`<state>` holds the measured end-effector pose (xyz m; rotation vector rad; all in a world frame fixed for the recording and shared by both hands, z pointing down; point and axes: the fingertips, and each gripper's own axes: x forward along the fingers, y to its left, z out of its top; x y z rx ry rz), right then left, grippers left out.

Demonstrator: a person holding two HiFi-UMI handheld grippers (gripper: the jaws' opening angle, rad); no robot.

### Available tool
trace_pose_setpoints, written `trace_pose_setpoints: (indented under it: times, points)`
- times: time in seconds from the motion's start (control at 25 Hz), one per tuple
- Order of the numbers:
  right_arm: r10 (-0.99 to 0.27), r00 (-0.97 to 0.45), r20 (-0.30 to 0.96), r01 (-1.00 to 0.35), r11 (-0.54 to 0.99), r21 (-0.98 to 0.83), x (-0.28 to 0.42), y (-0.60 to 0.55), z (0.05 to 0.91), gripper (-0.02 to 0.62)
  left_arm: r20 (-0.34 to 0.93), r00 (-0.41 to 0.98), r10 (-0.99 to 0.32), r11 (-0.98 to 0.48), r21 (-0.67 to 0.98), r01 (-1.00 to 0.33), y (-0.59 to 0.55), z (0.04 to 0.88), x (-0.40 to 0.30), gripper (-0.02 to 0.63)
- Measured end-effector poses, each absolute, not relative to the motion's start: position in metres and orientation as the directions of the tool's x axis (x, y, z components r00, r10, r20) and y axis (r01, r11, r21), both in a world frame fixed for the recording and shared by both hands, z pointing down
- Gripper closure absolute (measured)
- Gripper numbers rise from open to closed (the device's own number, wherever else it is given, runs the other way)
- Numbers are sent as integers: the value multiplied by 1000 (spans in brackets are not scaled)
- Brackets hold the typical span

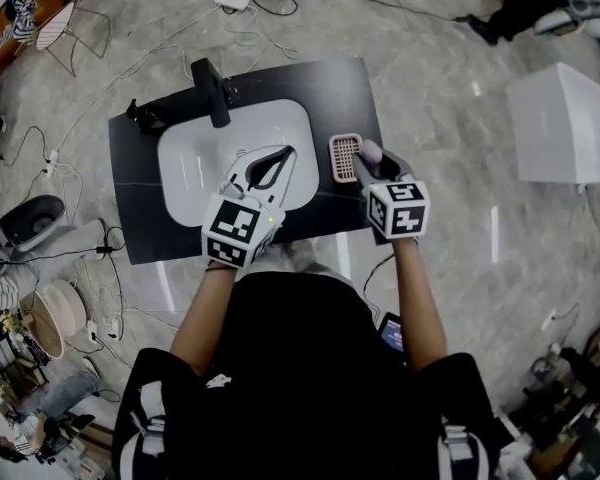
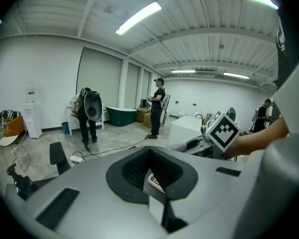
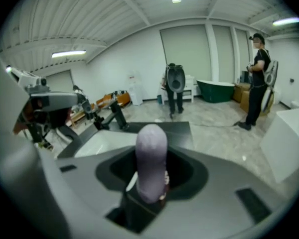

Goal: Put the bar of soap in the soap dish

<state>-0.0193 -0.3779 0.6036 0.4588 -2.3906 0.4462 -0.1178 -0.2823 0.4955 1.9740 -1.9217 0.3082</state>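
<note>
A lavender bar of soap (image 1: 370,151) is held on end in my right gripper (image 1: 369,160), which is shut on it. In the right gripper view the soap (image 3: 150,158) stands upright between the jaws of the right gripper (image 3: 149,185). A pink slatted soap dish (image 1: 344,157) lies on the black table right of the sink, touching or just left of the soap. My left gripper (image 1: 286,155) hovers over the sink's front right part with its jaws together and nothing in them. The left gripper (image 2: 150,158) shows a bit of the dish (image 2: 156,183) through its hollow.
A white sink basin (image 1: 195,153) with a black faucet (image 1: 211,90) is set in the black table (image 1: 335,83). Cables trail over the floor behind the table. A white box (image 1: 565,123) stands to the right. Several people stand farther back in the room.
</note>
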Motion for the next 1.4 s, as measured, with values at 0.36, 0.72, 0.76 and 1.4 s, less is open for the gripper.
trace_pose_setpoints:
  times: [0.36, 0.72, 0.76, 1.4]
  points:
    - [-108, -614, 782, -448, 863, -232, -28, -378, 668, 416, 459, 79, -885, -11, 149, -989, -275, 521, -125, 584]
    - [-32, -491, 871, -466, 854, -231, -36, -377, 727, 416, 505, 70, -860, 5, 146, -989, -263, 540, -144, 584]
    - [-25, -485, 874, -466, 853, -234, -37, -377, 730, 416, 506, 69, -860, 8, 147, -989, -262, 540, -146, 584]
    - [47, -439, 897, -493, 822, -284, -38, -376, 757, 416, 517, 53, -854, 38, 164, -986, -260, 548, -156, 584]
